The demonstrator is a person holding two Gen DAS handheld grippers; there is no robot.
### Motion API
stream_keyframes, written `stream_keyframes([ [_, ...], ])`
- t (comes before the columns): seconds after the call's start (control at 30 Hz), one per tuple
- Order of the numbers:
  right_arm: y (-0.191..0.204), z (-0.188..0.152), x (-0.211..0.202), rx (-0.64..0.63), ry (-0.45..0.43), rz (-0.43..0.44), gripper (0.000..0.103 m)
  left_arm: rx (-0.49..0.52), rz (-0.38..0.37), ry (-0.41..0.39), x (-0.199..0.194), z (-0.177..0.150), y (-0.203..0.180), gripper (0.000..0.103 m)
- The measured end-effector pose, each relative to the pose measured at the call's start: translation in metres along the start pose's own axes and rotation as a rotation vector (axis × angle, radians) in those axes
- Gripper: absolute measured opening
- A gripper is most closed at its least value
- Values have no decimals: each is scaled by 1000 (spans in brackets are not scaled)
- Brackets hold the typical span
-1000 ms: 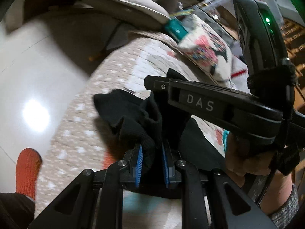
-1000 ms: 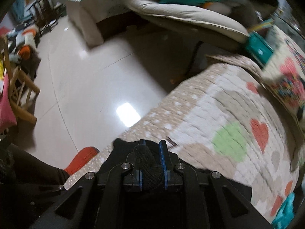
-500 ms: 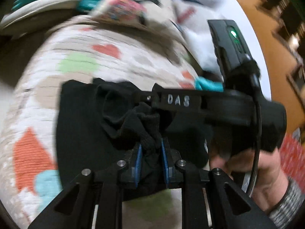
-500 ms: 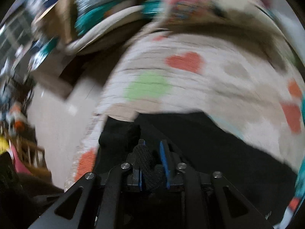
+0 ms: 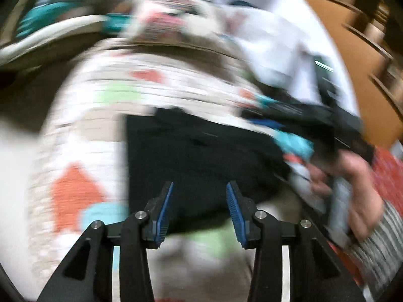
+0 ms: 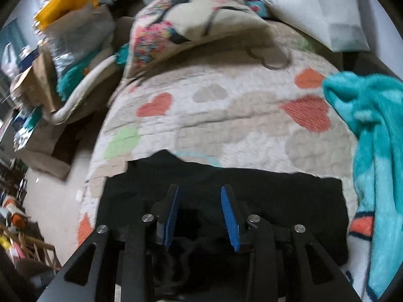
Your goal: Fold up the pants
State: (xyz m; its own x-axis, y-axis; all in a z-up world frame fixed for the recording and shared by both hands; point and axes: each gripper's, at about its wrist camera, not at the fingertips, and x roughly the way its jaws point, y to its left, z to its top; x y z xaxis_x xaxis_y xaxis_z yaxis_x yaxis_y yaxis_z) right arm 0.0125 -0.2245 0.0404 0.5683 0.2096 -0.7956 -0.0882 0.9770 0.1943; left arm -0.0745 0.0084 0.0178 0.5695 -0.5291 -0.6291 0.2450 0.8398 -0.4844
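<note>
One quilt (image 6: 226, 115) with hearts covers the bed, and one pair of black pants (image 6: 264, 196) lies on its near part, folded into a block with its long axis running left to right. Both grippers hover above it, left gripper (image 5: 199, 206) and right gripper (image 6: 200, 211), jaws spread, nothing held.

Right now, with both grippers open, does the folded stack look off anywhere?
Slightly: the black pants lie flat on the heart quilt, but their far edge is uneven, with a hump at its left end. Nothing is spilled or damaged.
</note>
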Motion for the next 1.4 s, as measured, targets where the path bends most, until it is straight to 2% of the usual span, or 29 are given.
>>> stream_keyframes([
  [0.03, 5, -2, 0, -8, 6, 18, 38, -56, 57, 0, 1, 2, 17, 41],
  [0.1, 19, -3, 5, -20, 21, 59, 38, -146, 123, 31, 11, 7, 40, 41],
  [0.2, 35, -7, 15, -36, 41, 68, 38, -246, 139, 92, 24, 2, 63, 41],
  [0.33, 42, -19, 32, -48, 81, 44, 38, -220, 135, 143, 34, -9, 57, 41],
  [0.47, 42, -36, 49, -29, 157, 103, 38, -176, 142, 187, 47, -16, 39, 42],
  [0.53, 35, -40, 54, -20, 175, 34, 38, -160, 154, 189, 48, -19, 37, 42],
  [0.67, -3, -42, 53, 74, 161, -202, 38, -193, 136, 187, 48, -17, 42, 44],
  [0.73, -16, -41, 44, 130, 130, -225, 38, -220, 124, 180, 49, -16, 46, 44],
  [0.8, -10, -34, 34, 115, 83, -204, 38, -224, 118, 170, 50, -15, 46, 50],
  [0.9, 29, -13, 38, -6, 96, -65, 42, -214, 108, 147, 55, -15, 38, 61],
  [0.97, 56, -1, 53, -96, 149, 2, 57, -186, 122, 140, 57, -17, 32, 61],
  [1.0, 70, 3, 63, -139, 175, 24, 59, -170, 124, 142, 58, -18, 29, 58],
  [1.03, 83, 6, 74, -184, 199, 34, 59, -151, 122, 144, 60, -19, 26, 51],
  [1.07, 100, 10, 87, -238, 222, 26, 59, -141, 120, 154, 62, -19, 24, 33],
  [1.1, 114, 9, 98, -281, 241, 11, 60, -135, 121, 166, 64, -20, 24, 26],
  [1.17, 135, 11, 126, -348, 299, -8, 61, -147, 121, 170, 64, -19, 26, 21],
  [1.27, 150, 6, 161, -402, 380, -108, 60, -180, 108, 187, 64, -17, 32, 16],
  [1.3, 153, 6, 161, -406, 368, -124, 56, -188, 104, 191, 64, -16, 34, 14],
  [1.33, 158, 8, 158, -408, 365, -109, 24, -194, 101, 197, 64, -15, 35, 14],
  [1.37, 158, 9, 157, -397, 374, -107, 12, -196, 100, 202, 63, -14, 36, 12],
  [1.4, 157, 10, 156, -378, 375, -103, 12, -201, 98, 210, 63, -13, 37, 12],
])
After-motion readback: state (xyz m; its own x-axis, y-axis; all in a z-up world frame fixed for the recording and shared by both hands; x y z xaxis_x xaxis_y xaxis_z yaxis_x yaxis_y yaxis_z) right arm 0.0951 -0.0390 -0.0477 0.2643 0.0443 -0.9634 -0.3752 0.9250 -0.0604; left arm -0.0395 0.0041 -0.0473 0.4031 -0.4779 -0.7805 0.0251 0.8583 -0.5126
